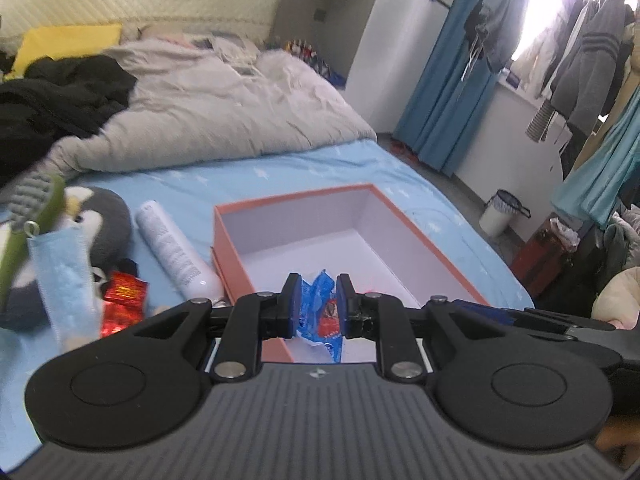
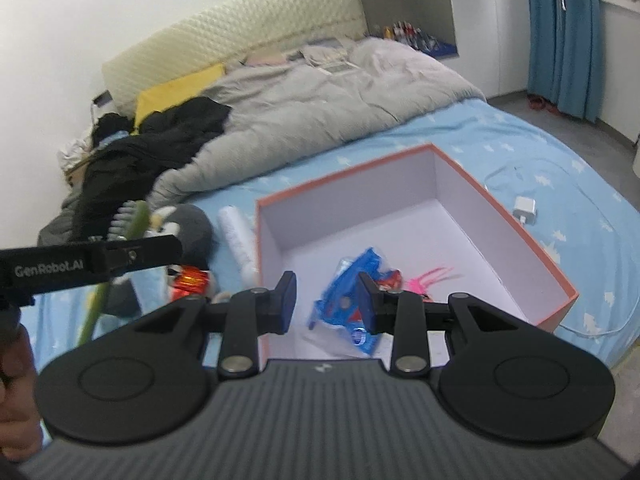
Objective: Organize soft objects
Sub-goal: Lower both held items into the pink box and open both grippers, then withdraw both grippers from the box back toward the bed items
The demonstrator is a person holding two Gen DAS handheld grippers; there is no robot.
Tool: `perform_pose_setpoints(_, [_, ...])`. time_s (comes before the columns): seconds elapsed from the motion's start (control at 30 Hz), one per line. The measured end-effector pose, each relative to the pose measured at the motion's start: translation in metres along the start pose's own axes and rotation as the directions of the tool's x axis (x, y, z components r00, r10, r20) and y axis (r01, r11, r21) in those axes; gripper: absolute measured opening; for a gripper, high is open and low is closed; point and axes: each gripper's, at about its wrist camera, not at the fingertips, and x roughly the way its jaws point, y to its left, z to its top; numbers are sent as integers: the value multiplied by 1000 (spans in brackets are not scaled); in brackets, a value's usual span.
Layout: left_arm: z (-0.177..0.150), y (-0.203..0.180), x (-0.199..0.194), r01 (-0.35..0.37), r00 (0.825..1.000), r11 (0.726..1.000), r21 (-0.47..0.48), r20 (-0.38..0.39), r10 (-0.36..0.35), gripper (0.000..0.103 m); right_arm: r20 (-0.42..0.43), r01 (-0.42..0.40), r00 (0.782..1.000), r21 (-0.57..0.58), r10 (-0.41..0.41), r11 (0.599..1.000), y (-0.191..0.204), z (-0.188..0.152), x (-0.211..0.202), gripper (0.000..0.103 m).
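Crinkled blue plastic snack wrapper [image 2: 352,300], glossy, with red print at one end, lies on the white floor of the open salmon-edged cardboard box [image 1: 420,236] on the pale blue bedsheet [image 1: 280,168]. A pink tasselled item [image 2: 432,274] lies beside it in the box. Outside the box's left wall: white cylindrical tube [image 1: 172,248], red foil packet [image 1: 122,298], grey penguin plush [image 1: 104,216], blue face mask [image 1: 64,276]. Behind: grey duvet [image 1: 224,104], black clothing [image 1: 56,96].

Left gripper [image 1: 318,306]: jaws narrowly apart, wrapper seen between them from above; whether it is pinched cannot be told. Right gripper [image 2: 327,302]: jaws apart, clamping nothing, above the wrapper.
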Motion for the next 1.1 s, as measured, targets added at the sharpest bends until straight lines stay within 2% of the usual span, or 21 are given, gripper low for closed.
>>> perform_pose_setpoints(0.3, [-18, 16, -77, -39, 996, 999, 17, 75, 38, 22, 60, -58, 996, -26, 59, 998, 42, -15, -42, 36])
perform_pose_setpoints(0.5, [-38, 30, -114, -65, 993, 998, -8, 103, 65, 22, 74, -85, 993, -54, 89, 995, 66, -30, -61, 36])
perform_pose_setpoints(0.63, [-52, 39, -134, -81, 990, 996, -24, 113, 83, 32, 71, -104, 992, -66, 109, 992, 79, -43, -71, 36])
perform_pose_setpoints(0.9, [-84, 51, -166, -108, 986, 993, -55, 119, 114, 33, 48, -151, 987, -98, 156, 984, 104, -76, -87, 36])
perform_pose_setpoints(1.1, [-114, 56, -180, -133, 985, 989, -67, 106, 140, 38, 26, -168, 985, -116, 172, 979, 118, -100, -94, 36])
